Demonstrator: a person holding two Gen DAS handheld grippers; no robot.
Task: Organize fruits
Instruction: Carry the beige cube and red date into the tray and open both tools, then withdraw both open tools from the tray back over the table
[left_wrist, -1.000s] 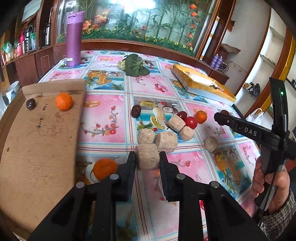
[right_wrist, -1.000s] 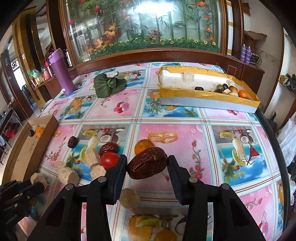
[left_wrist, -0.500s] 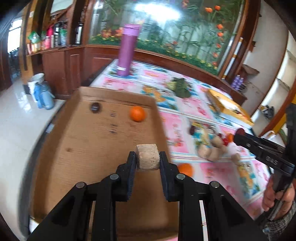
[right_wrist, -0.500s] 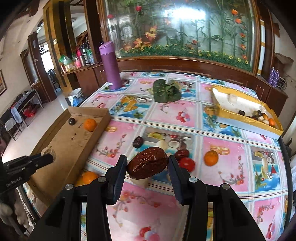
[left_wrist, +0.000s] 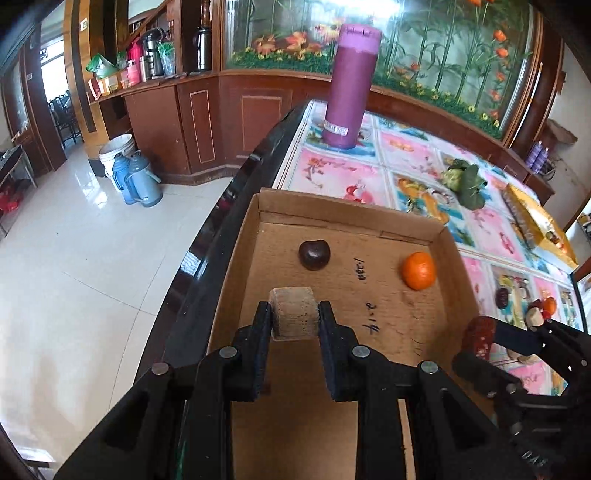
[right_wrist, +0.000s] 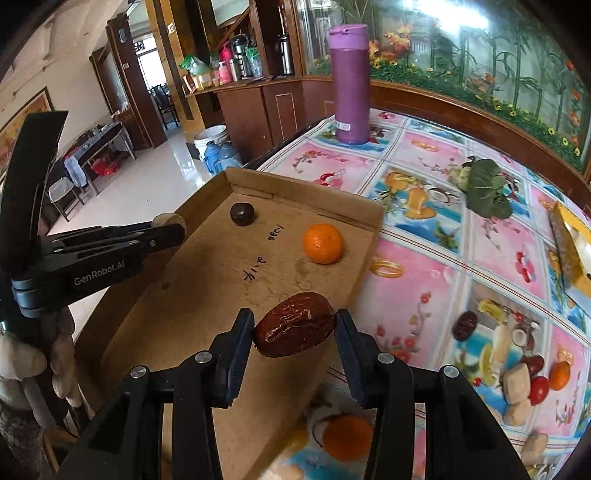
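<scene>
My left gripper (left_wrist: 293, 319) is shut on a tan cork-like block (left_wrist: 293, 317) and hangs over the near left part of the shallow cardboard tray (left_wrist: 373, 325). Inside the tray lie a dark chestnut (left_wrist: 314, 254) and an orange mandarin (left_wrist: 418, 270). My right gripper (right_wrist: 294, 328) is shut on a wrinkled red-brown date (right_wrist: 294, 328) above the tray's right rim (right_wrist: 364, 266). In the right wrist view the left gripper (right_wrist: 168, 225) comes in from the left with the block at its tip. The right gripper with its date (left_wrist: 480, 336) shows at the lower right of the left wrist view.
A purple flask (right_wrist: 351, 83) stands at the table's far corner beyond the tray. Green leaves (right_wrist: 485, 188) lie mid-table. Several fruits and tan blocks (right_wrist: 524, 376) sit at the right, another mandarin (right_wrist: 347, 437) near the tray's front corner. A yellow box (left_wrist: 535, 225) is far right.
Both grippers have swung left from the fruit pile to the cardboard tray, each keeping its grip: the left on the tan block, the right on the date.
</scene>
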